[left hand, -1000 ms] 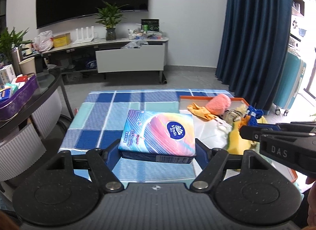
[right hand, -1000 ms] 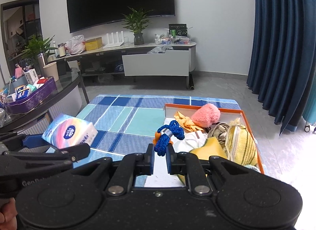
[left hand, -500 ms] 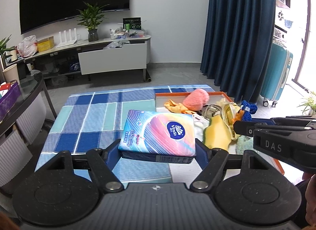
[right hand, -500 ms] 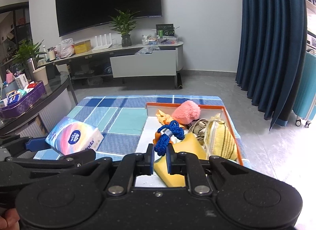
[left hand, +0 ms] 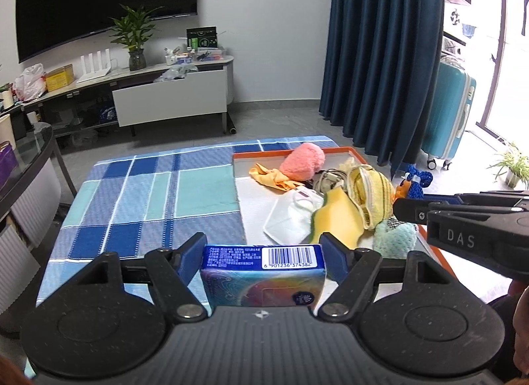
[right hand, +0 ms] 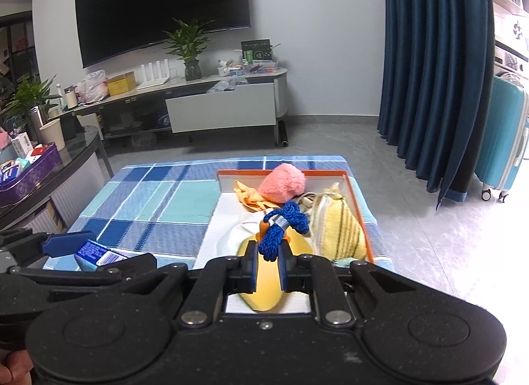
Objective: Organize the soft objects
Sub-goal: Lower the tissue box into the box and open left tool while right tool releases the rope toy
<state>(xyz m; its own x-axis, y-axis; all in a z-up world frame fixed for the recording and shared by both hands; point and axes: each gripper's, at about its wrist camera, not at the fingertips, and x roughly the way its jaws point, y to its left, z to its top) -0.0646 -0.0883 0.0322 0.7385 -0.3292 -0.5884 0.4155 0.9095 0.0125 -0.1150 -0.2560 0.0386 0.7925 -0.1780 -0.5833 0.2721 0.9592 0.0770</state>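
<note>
Blue-edged tissue pack [left hand: 263, 277] tipped barcode-up, left tool [left hand: 263, 252]

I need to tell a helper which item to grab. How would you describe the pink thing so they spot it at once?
Look at the checked blue cloth, then the orange-rimmed tray on its right side. At the tray's far end lies the pink fluffy bundle, next to a crumpled orange cloth. It is the only pink item there.
</note>
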